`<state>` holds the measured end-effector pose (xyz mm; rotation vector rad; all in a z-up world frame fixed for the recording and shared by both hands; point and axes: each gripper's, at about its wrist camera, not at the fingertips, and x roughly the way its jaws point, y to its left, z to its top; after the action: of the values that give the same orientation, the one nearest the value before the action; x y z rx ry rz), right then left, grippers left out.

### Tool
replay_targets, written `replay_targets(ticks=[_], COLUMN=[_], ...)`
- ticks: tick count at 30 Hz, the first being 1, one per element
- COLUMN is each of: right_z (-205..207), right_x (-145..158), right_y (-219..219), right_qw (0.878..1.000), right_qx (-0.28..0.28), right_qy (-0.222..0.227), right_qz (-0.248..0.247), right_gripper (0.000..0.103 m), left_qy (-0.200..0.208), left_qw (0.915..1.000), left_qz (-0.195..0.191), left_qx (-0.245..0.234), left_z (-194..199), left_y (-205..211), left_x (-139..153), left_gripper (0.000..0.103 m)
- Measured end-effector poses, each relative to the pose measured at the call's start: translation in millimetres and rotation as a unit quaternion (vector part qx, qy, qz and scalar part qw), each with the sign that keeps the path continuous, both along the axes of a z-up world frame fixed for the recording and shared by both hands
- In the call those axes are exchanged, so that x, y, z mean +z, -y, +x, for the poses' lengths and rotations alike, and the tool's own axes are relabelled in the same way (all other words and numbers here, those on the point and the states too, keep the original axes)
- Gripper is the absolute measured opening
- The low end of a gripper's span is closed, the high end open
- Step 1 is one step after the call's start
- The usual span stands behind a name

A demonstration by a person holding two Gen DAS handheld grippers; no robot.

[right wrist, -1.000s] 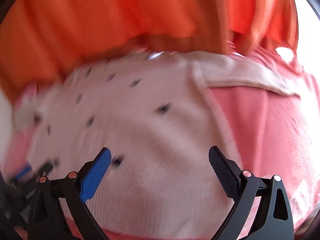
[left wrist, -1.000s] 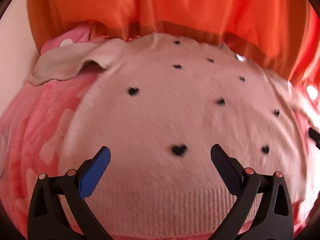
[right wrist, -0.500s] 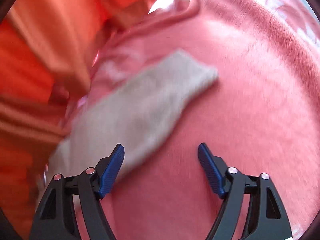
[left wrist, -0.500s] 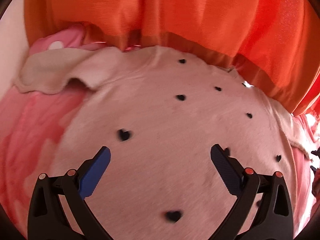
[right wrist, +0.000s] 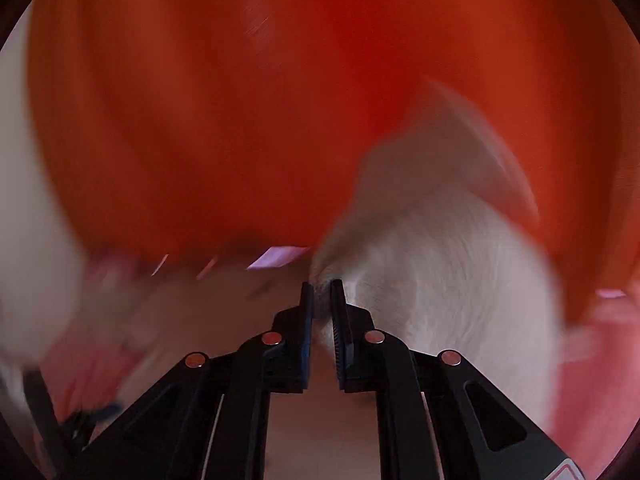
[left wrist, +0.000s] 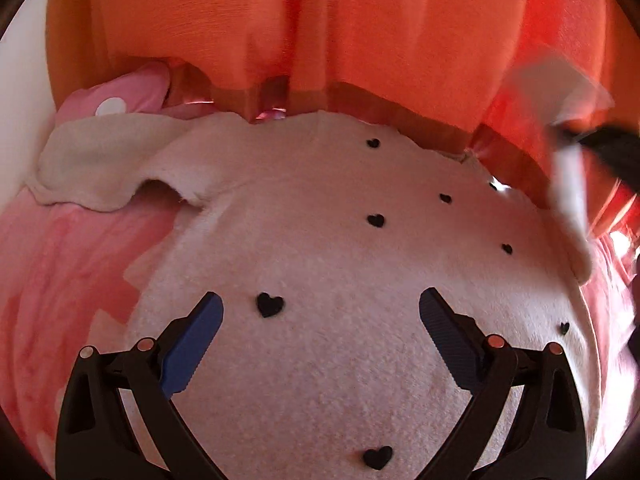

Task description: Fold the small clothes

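A small cream sweater (left wrist: 328, 248) with black hearts lies flat on a pink blanket (left wrist: 60, 280). Its left sleeve (left wrist: 100, 168) lies spread out to the far left. My left gripper (left wrist: 320, 312) is open and empty, hovering over the sweater's body. My right gripper (right wrist: 322, 300) is shut on the sweater's right sleeve (right wrist: 440, 272) and holds it lifted; the view is blurred by motion. In the left wrist view the lifted sleeve (left wrist: 568, 184) and the right gripper show blurred at the far right.
An orange curtain (left wrist: 320, 32) hangs along the far edge of the bed. A pink pillow with a white dot (left wrist: 120, 96) lies at the back left. A white wall (left wrist: 20, 80) is at the left.
My right gripper has closed on the right sleeve and lifted it up toward the curtain. My left gripper has moved slightly forward over the sweater and stays open.
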<state>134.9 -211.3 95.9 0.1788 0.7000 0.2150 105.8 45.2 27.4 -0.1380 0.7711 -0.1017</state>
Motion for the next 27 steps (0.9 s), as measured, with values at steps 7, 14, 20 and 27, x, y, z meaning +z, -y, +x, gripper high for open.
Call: replay_targets(ticks=[7, 14, 20, 27], right_z=[-9, -91, -96, -59], right_x=[-58, -51, -83, -104], right_y=[-32, 100, 165, 162], right_qw=[0.996, 0.972, 0.943, 0.950], right_qx=[-0.012, -0.200, -0.267, -0.249], right_qy=[-0.086, -0.107, -0.127, -0.109], right_qz=[-0.019, 0.055, 0.155, 0.152], right_gripper=[0.030, 0.055, 0.056, 0.057], left_qy=[-0.028, -0.070, -0.078, -0.052], left_qw=[0.9966, 0.9849, 0.9736, 0.9859], left_qz=[-0.073, -0.150, -0.207, -0.153], left_qx=[0.024, 0.051, 0.055, 0.044], left_z=[18, 59, 100, 122], left_y=[-40, -60, -52, -15], left_x=[-6, -24, -26, -42], left_gripper=[0.098, 0.098, 0.098, 0.080])
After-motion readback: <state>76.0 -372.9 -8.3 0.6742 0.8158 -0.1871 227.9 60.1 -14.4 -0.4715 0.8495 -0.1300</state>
